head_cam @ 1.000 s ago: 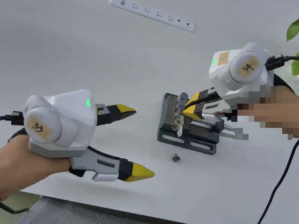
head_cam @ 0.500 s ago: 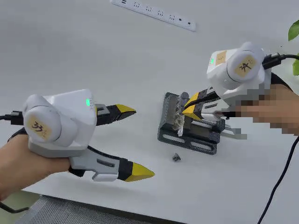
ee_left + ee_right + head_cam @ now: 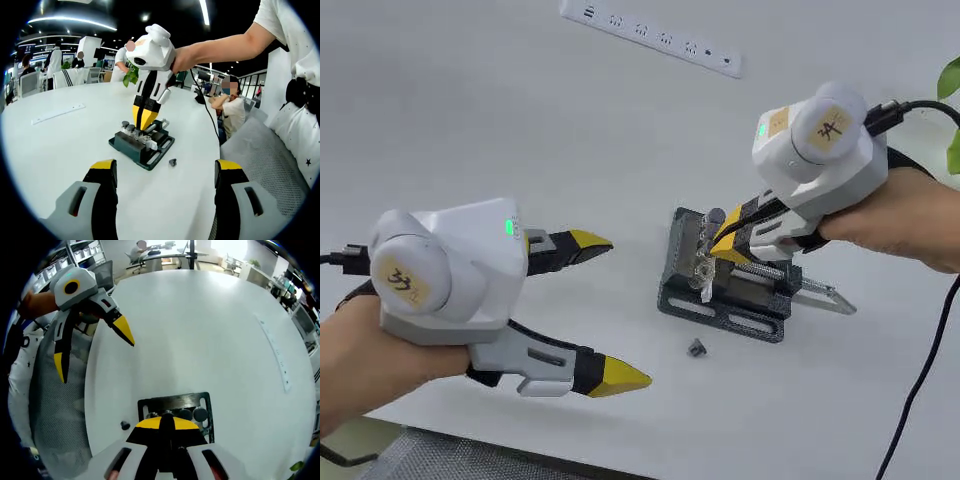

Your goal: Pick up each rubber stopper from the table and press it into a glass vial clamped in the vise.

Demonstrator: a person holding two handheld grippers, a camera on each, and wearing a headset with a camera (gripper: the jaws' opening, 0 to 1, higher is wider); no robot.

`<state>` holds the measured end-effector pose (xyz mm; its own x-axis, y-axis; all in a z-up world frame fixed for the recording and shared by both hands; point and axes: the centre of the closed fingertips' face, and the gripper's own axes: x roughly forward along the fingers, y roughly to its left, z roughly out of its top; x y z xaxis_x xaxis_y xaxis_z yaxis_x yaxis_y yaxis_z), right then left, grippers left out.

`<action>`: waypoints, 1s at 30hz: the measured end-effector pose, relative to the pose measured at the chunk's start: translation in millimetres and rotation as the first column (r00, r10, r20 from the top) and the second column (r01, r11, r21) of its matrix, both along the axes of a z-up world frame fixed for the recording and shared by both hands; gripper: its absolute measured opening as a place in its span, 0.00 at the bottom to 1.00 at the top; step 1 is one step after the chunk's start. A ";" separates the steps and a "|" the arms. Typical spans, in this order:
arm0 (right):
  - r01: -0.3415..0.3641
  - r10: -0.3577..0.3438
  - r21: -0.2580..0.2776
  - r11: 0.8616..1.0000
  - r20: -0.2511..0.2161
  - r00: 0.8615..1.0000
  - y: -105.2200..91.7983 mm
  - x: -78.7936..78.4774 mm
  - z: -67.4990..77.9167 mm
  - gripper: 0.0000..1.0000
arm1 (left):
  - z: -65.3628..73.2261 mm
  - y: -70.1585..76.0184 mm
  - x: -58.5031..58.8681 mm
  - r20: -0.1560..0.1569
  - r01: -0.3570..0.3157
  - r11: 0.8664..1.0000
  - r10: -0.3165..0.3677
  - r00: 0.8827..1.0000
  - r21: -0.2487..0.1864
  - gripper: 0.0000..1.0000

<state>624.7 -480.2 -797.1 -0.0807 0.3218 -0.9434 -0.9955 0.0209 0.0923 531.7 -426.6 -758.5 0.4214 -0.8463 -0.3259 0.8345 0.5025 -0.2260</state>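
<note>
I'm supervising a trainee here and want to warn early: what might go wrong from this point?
1. The right gripper, jaws shut, sits over the glass vials in the vise; an off-centre push might crack glass.
2. The left gripper hangs open away from the vise, so nothing steadies it.
3. The loose stopper beside the vise could get knocked away.

Right gripper (image 3: pixel 718 238) at the vise (image 3: pixel 720 305), loose stopper (image 3: pixel 697 347) nearby, left gripper (image 3: pixel 625 309) well apart.

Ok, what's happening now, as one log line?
left gripper: open, away from vise | right gripper: shut, over vials in vise | stopper: one loose on table
</note>
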 end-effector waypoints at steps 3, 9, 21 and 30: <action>-0.029 0.029 -0.024 0.999 0.007 1.000 -0.1 -1.4 -0.5 0.02 | 0.5 0.7 1.1 0.003 -0.001 1.000 0.001 1.000 -0.001 0.78; -0.066 0.067 -0.052 0.996 0.026 0.997 0.0 -2.6 -1.3 0.02 | 1.9 1.5 3.1 0.006 -0.009 1.000 0.009 1.000 -0.005 0.78; -0.075 0.078 -0.080 0.994 0.028 0.997 -0.7 -1.7 -3.0 0.02 | 4.6 -1.6 4.3 0.009 -0.004 1.000 0.004 1.000 -0.009 0.78; -0.086 0.088 -0.102 0.991 0.019 0.996 -0.1 -2.1 -4.0 0.01 | 5.8 -2.3 6.4 0.013 0.000 1.000 0.000 1.000 -0.011 0.78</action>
<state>622.6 -480.3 -801.1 -0.0821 0.2177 -0.9726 -0.9958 -0.0580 0.0711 538.1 -429.0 -752.7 0.4259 -0.8496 -0.3111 0.8373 0.5004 -0.2204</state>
